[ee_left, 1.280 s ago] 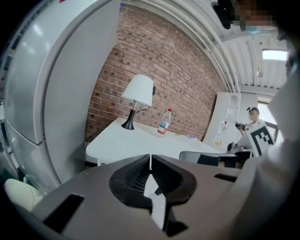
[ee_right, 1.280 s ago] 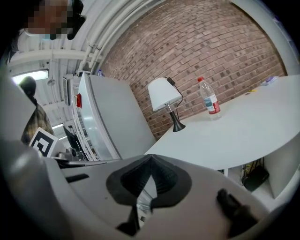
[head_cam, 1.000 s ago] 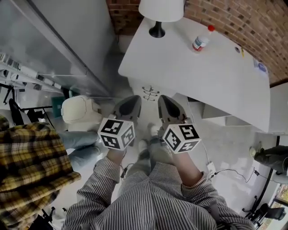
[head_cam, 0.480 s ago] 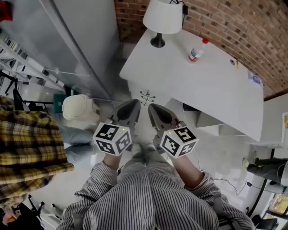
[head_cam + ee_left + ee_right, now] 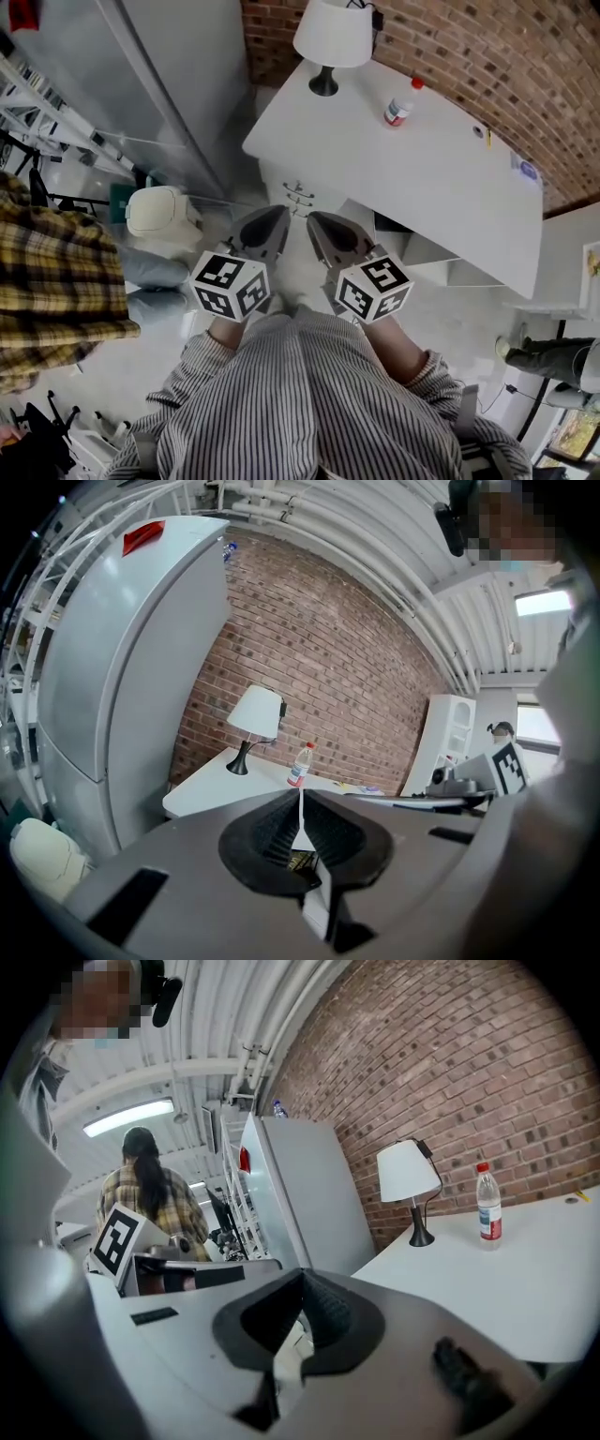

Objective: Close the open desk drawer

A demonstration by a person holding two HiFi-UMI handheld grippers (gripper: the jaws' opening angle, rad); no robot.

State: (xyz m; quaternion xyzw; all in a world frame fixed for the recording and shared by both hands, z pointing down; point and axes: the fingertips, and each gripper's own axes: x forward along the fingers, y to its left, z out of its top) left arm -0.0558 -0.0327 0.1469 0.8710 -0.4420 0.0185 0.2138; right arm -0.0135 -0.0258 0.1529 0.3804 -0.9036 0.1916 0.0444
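The open drawer [image 5: 424, 249] juts out from under the front edge of the desk [image 5: 422, 159], at about three o'clock from the right gripper [image 5: 317, 223], the nearer of the two. The left gripper [image 5: 275, 217] hangs just beside it at nine. Both pairs of jaws are pressed together on nothing. I'd reckon the push runs toward one o'clock, into the desk.

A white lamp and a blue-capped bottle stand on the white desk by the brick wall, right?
Not quite: the bottle has a red cap, not blue, as the right gripper view shows. It and the white lamp do stand on the white desk by the brick wall.
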